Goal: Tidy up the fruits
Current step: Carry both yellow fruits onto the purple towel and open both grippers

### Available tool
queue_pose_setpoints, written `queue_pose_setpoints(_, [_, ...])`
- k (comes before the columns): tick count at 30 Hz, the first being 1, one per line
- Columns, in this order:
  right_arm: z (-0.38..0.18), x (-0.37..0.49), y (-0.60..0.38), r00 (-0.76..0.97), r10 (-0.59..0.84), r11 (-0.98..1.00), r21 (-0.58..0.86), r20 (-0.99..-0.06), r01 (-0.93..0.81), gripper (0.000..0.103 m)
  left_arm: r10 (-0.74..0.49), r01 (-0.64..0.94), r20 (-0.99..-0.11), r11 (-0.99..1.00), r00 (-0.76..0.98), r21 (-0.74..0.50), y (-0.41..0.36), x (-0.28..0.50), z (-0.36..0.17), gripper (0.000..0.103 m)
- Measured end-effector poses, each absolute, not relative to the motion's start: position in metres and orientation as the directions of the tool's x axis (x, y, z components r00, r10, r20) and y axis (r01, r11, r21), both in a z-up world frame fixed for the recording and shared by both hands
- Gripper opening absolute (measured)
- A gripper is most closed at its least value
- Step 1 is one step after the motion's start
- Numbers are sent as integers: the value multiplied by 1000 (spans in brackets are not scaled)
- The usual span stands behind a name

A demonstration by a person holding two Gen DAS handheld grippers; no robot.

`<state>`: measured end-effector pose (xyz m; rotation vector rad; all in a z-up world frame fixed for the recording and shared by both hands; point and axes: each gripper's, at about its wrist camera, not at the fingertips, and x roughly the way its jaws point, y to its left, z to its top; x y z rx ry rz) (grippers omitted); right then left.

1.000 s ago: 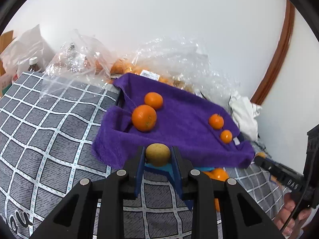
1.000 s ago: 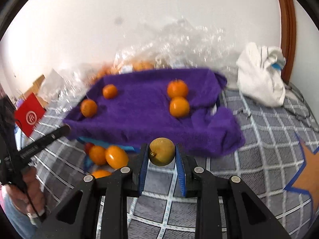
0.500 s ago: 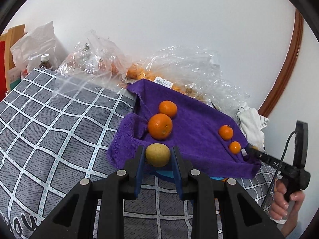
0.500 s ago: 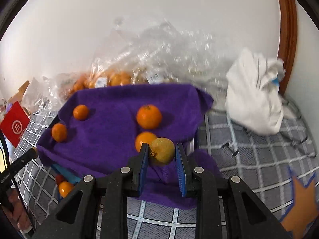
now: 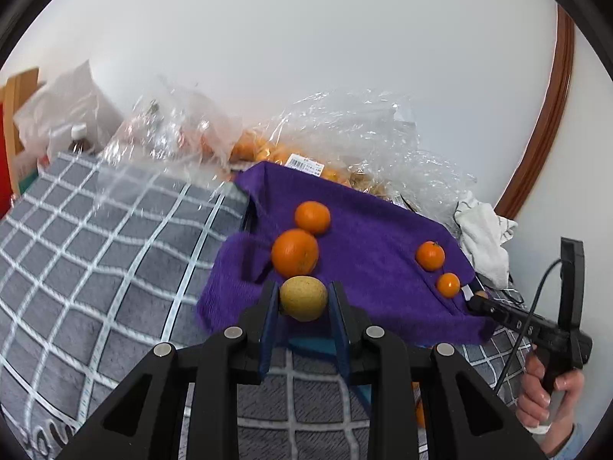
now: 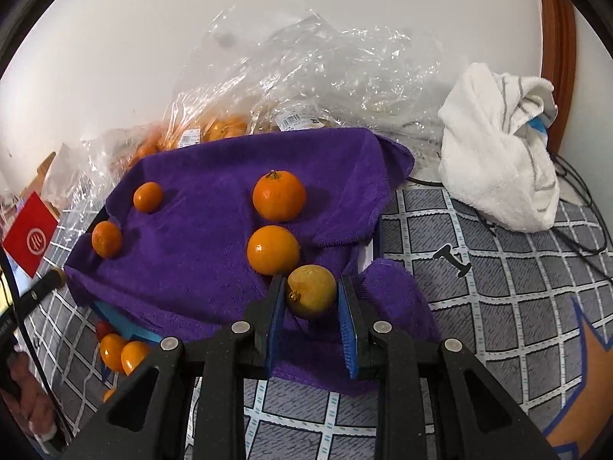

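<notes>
your left gripper (image 5: 302, 299) is clamped on a dull yellow fruit (image 5: 303, 298), held just off the near edge of the purple towel (image 5: 367, 237). your right gripper (image 6: 311, 295) grips a second yellow fruit (image 6: 312, 290) the same way, its stem end turned toward the left pad, over the towel's near right corner.

just past each held fruit sit two big oranges (image 6: 272, 250), one close behind the other, near but apparently not touching. two small oranges (image 6: 106, 238) lie together, well apart from the big pair, on the towel's other side. so four fruits look sorted into two size groups already.

still to do, as far as you can judge: set both yellow fruits down on the towel. a few loose oranges (image 6: 123, 354) lie on the checked cloth (image 6: 498, 287) below the towel's near left edge, and more wait inside the clear bags (image 6: 306, 69) at the back, so you seem less than halfway. a white cloth (image 6: 498, 153) sits off to the right, out of the way.
</notes>
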<state>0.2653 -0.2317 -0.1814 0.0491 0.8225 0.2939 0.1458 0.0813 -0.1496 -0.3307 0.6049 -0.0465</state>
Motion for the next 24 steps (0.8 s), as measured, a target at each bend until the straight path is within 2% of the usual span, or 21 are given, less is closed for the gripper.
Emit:
queue_pose_setpoints(2, [-178,262,-232,650,262,962,136,-713,-238,30,-141,-49,-561,950,816,-309,76,158,-138,25])
queue_pose_setpoints(4, [-174,259,-233,666,250,965,122,-703,-234,39,-125,-46,-580,961,805,-271,67,173,-131,25])
queue_pose_setpoints(6, [-171,257,-234,679,246,965,113,-691,-235,41,-104,-39,-604,975,790,-218,56,191,-130,25])
queue_pose_setpoints(8, [-170,257,-234,684,241,966,103,-689,-237,42,-71,-48,-645,985,761,-165,44,212,-136,25])
queue_pose_setpoints(15, [-167,256,-248,696,244,969,138,-675,-206,43,-19,-77,-720,992,693,-100,25,250,-156,25])
queue_pose_setpoints(19, [-167,258,-251,697,227,974,140,-680,-180,43,55,-95,-740,995,670,-13,15,260,-162,25])
queue_pose_setpoints(24, [-164,254,-250,708,227,974,143,-668,-177,43,83,-95,-742,995,665,27,10,264,-164,25])
